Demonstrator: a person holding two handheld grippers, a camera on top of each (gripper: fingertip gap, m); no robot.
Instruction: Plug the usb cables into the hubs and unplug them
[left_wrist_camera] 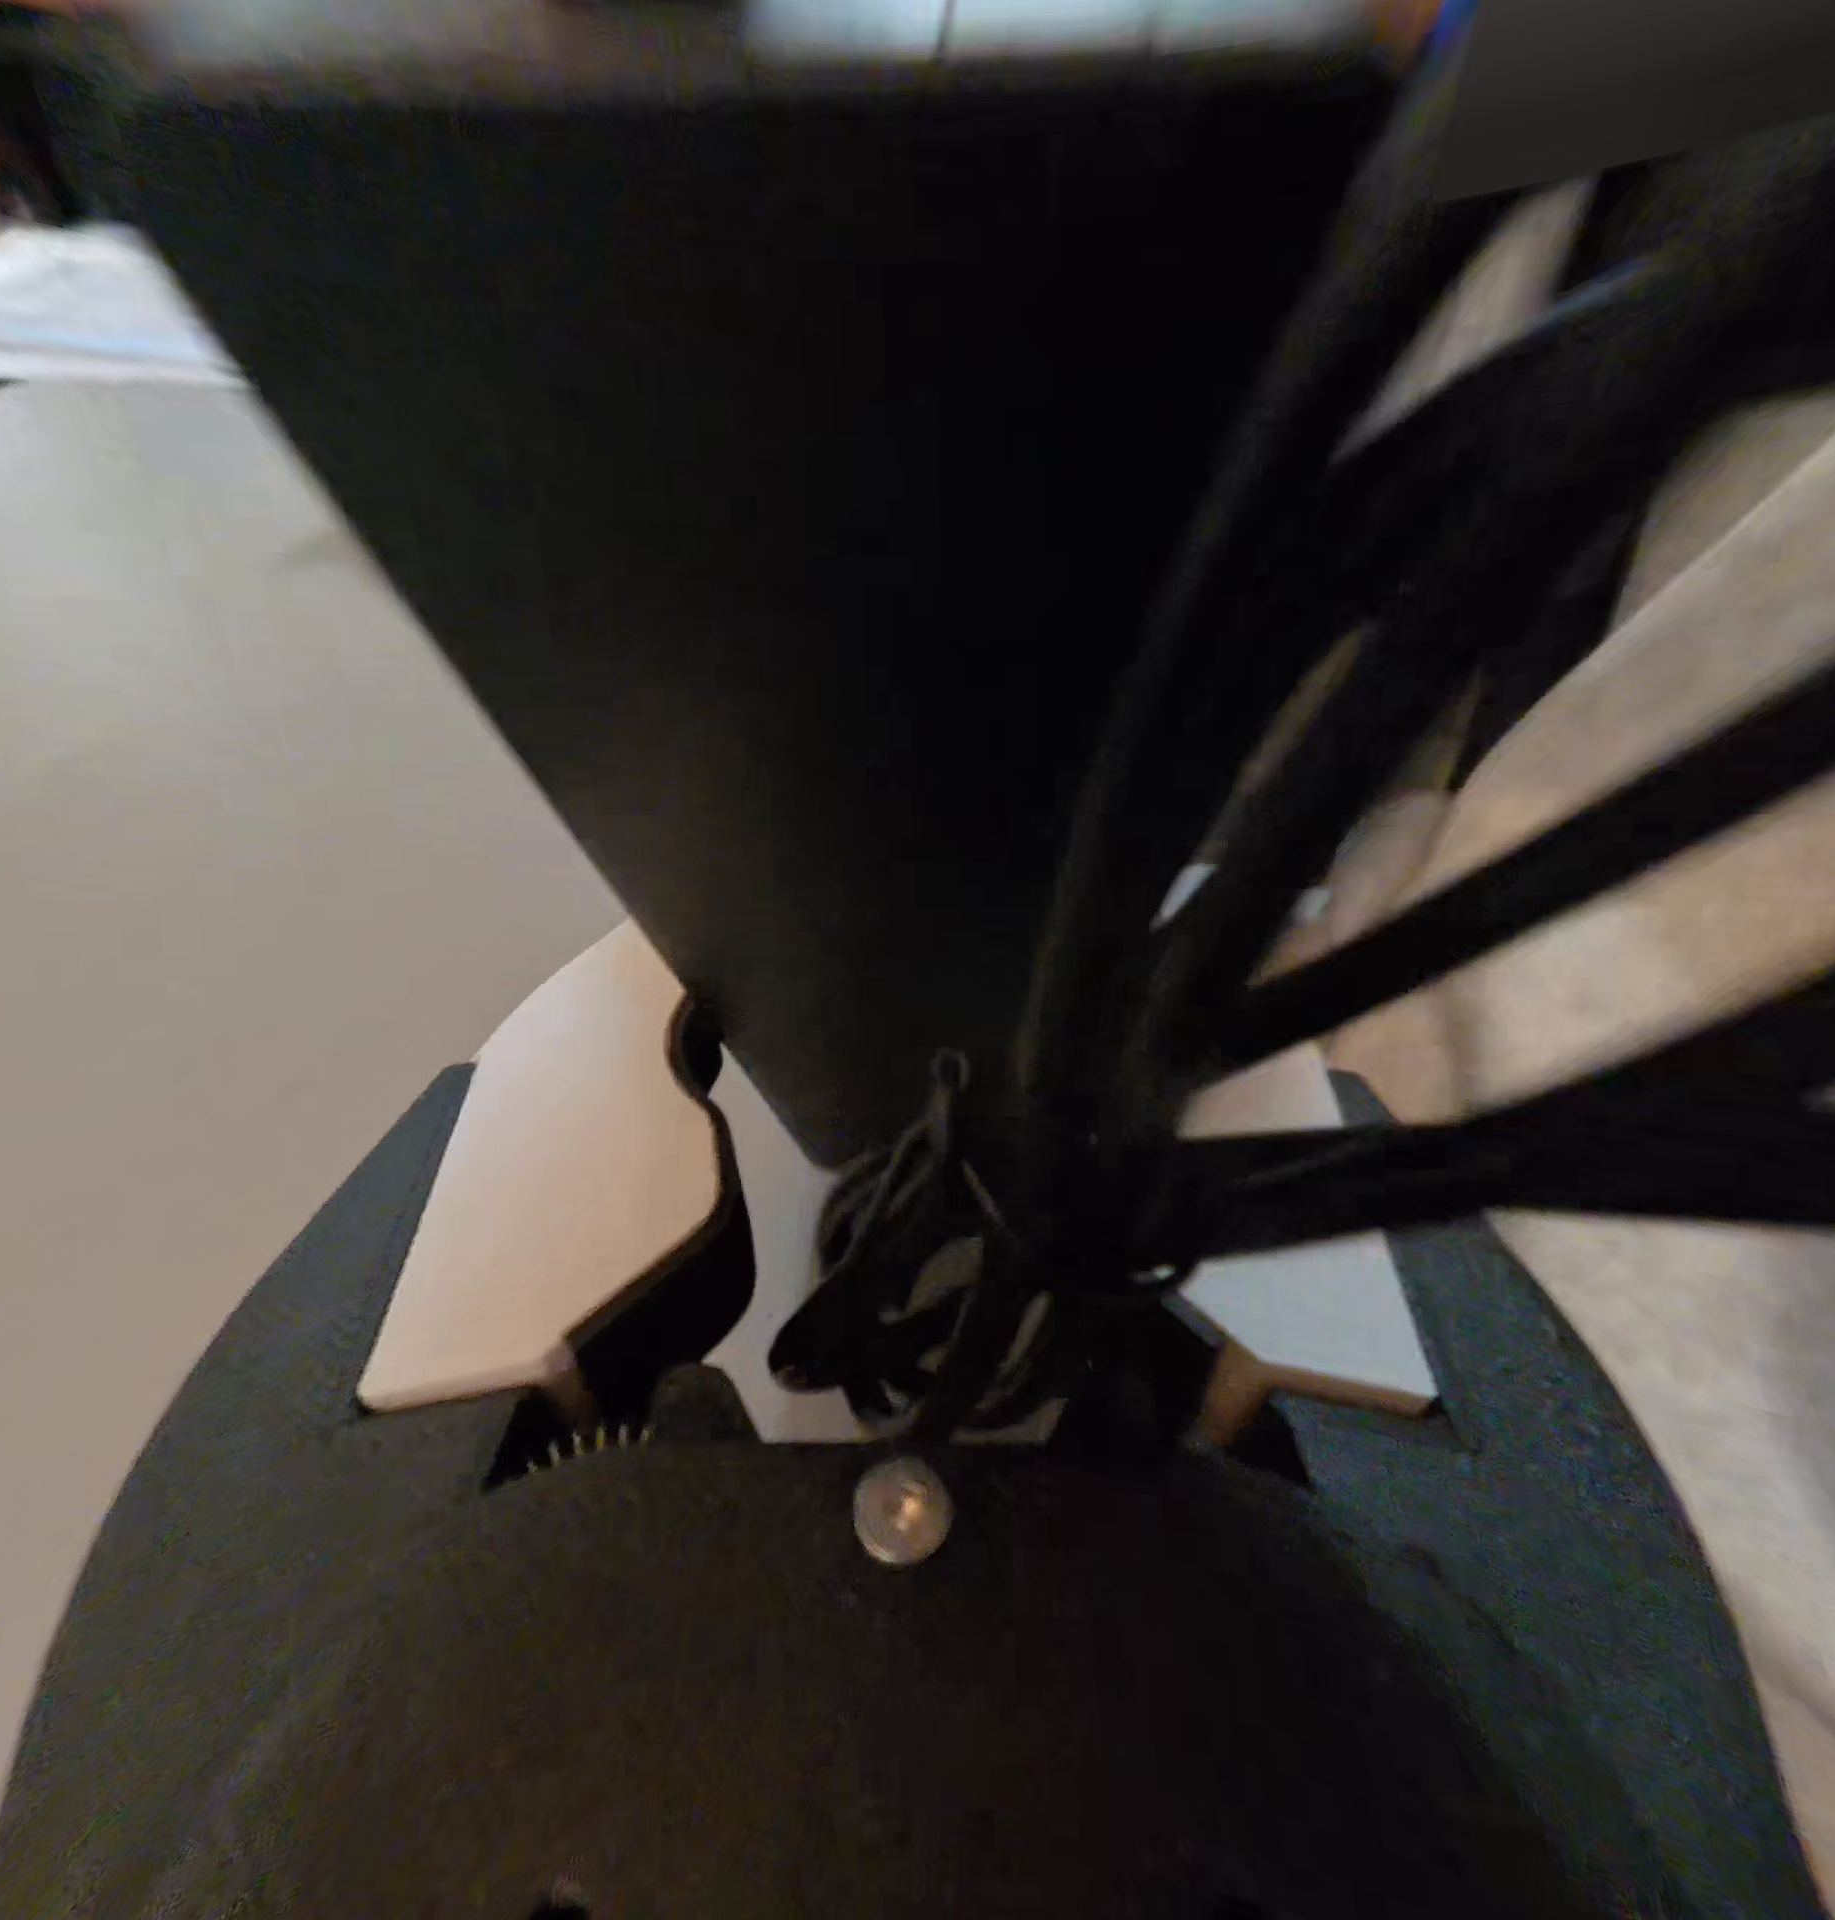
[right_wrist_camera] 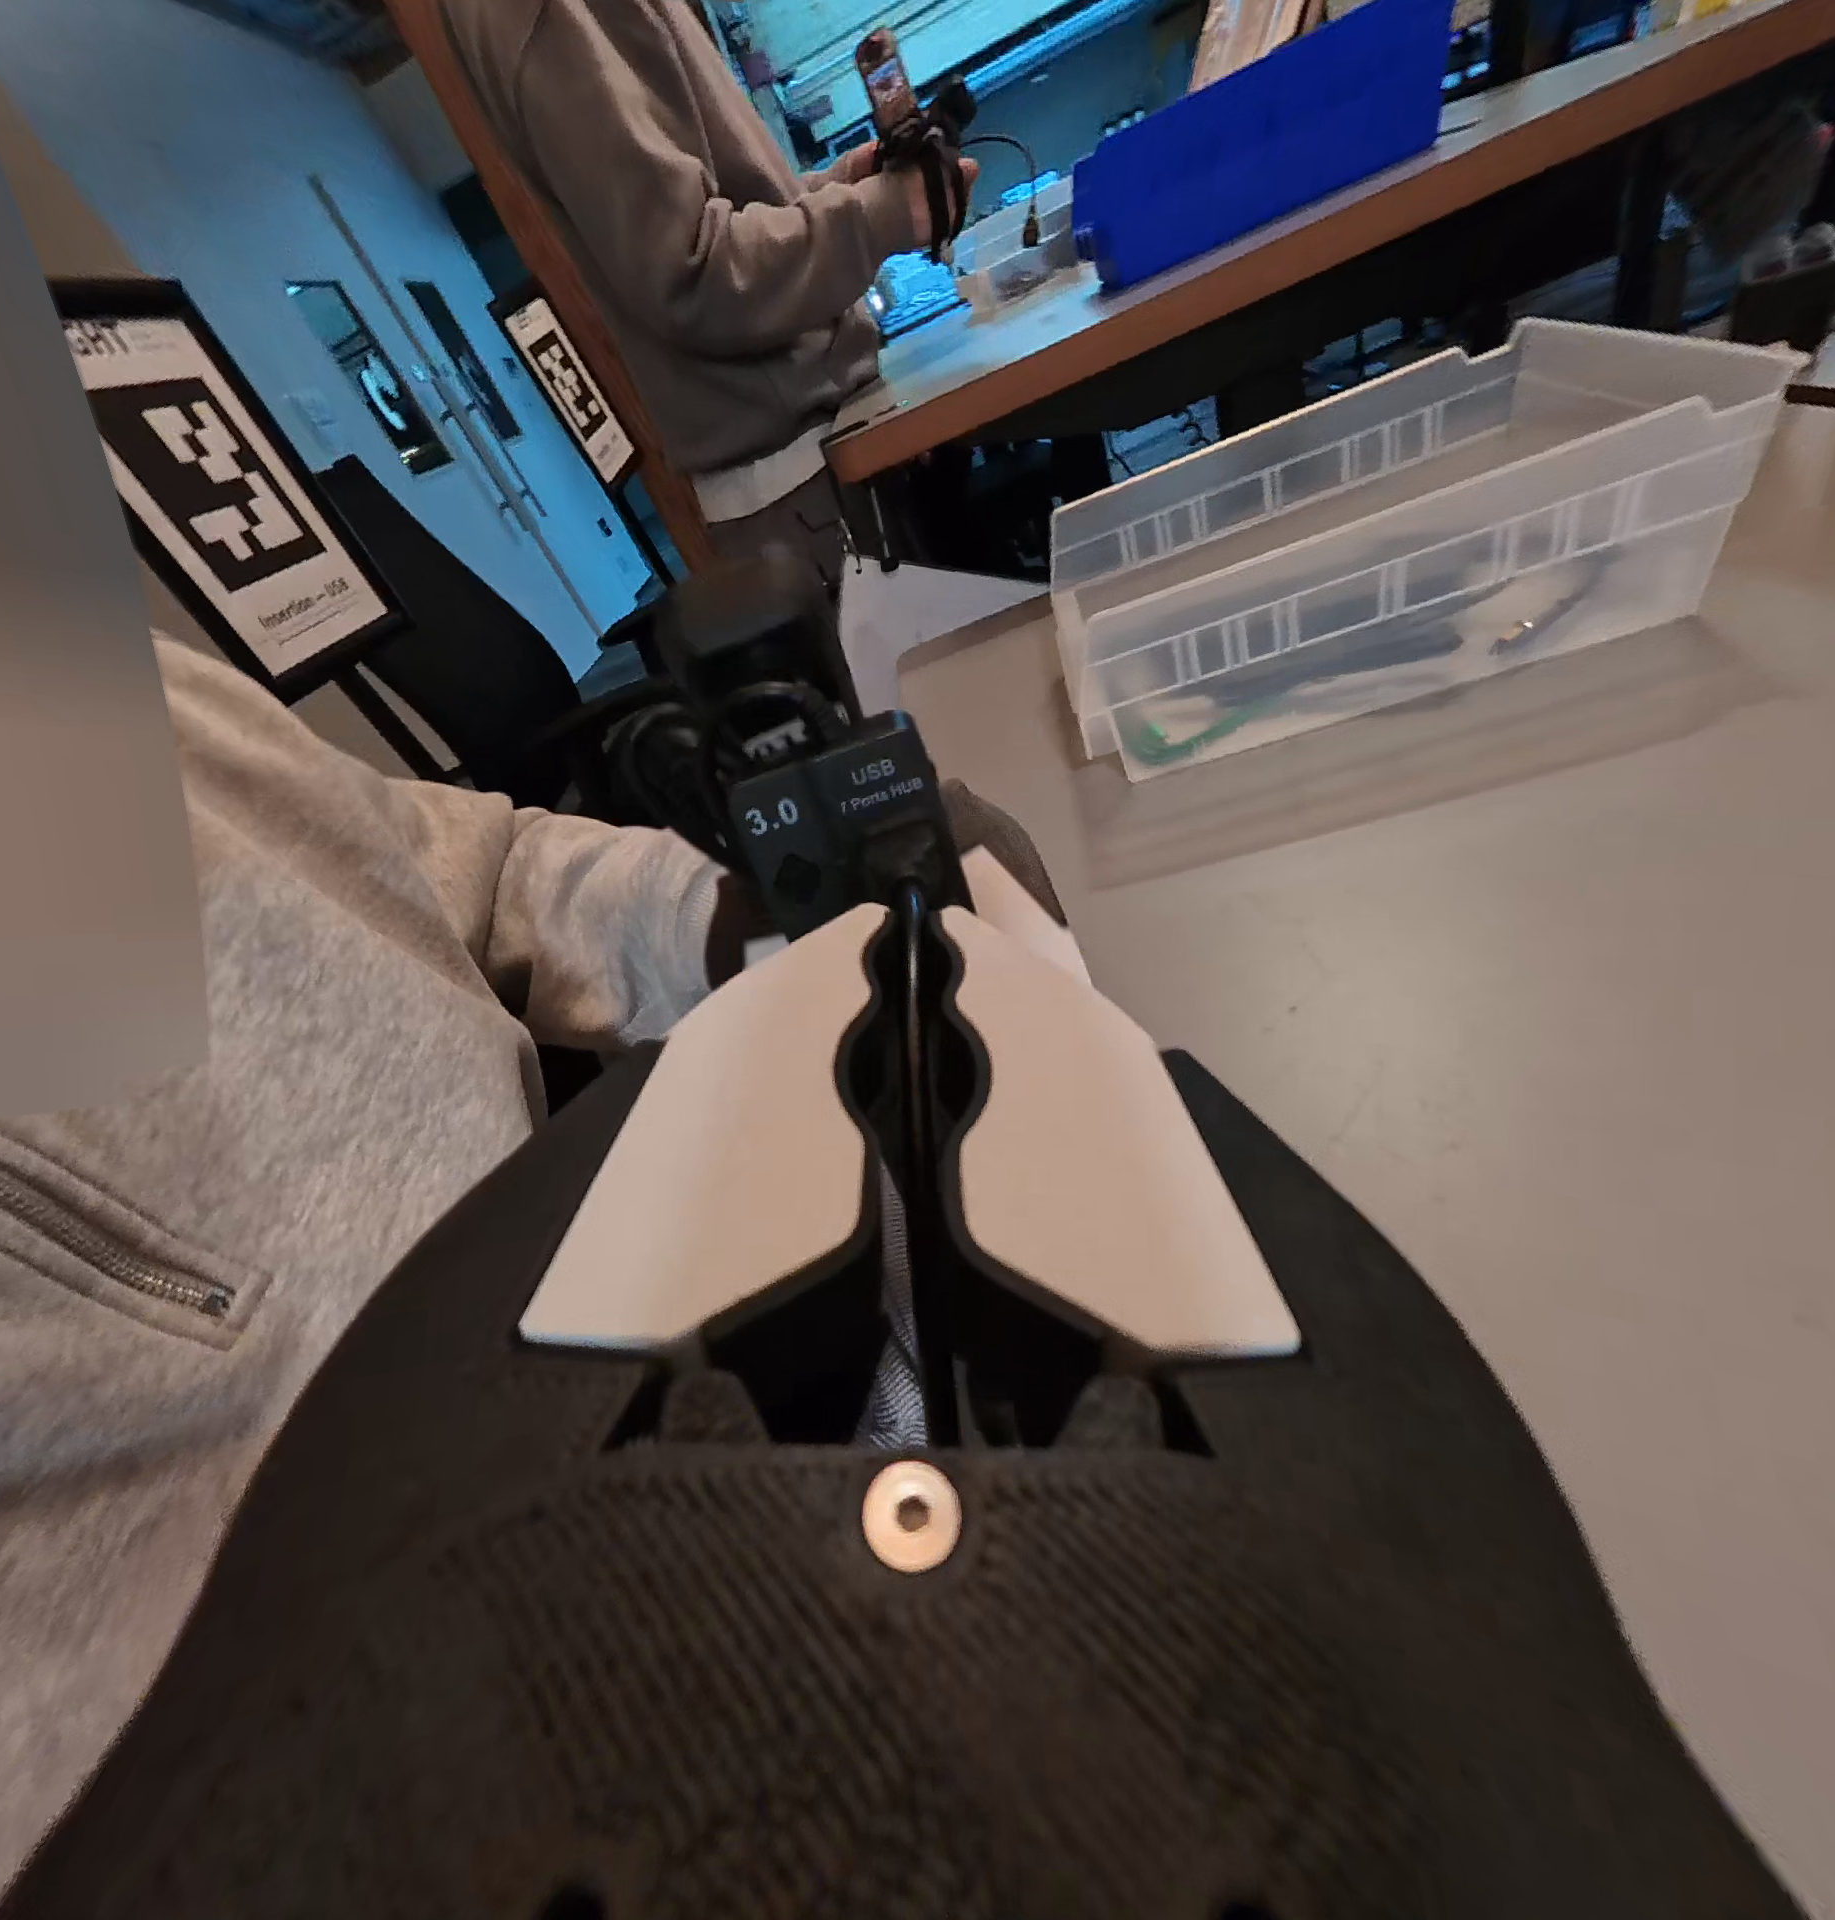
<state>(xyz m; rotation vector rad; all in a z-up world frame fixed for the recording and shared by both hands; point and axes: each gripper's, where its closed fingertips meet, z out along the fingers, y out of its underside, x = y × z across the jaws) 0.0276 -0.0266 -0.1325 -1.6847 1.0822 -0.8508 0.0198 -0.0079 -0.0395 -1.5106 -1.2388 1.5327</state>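
At the centre of the right wrist view, the right gripper (right_wrist_camera: 911, 935) has its pale fingers (right_wrist_camera: 757, 1122) closed on a thin black usb cable (right_wrist_camera: 915, 1039), which runs down the wavy slot between them and on toward the gripper body. The cable's plug (right_wrist_camera: 897, 857) sits just past the fingertips, apparently seated in the end port of a black hub (right_wrist_camera: 840, 816). Pinching the cable this close behind the plug likely keeps push or pull in line with the port, whichever half of the cycle this is.

The hub is lifted off the desk (right_wrist_camera: 1412, 1091), toward the middle left of the frame, beside a grey sleeve (right_wrist_camera: 373, 935). In the blurred left wrist view it fills the upper middle as a dark wedge, its near end lying between the left gripper's (left_wrist_camera: 954, 1195) fingers (left_wrist_camera: 580, 1195), with a fan of black cables (left_wrist_camera: 1515, 883) spreading to the right. Those fingers stand wide, and whether they press the hub I cannot tell; presumably this hold braces the hub against the other hand's force.

A clear plastic bin (right_wrist_camera: 1412, 582) with spare cables stands well apart at the upper right.
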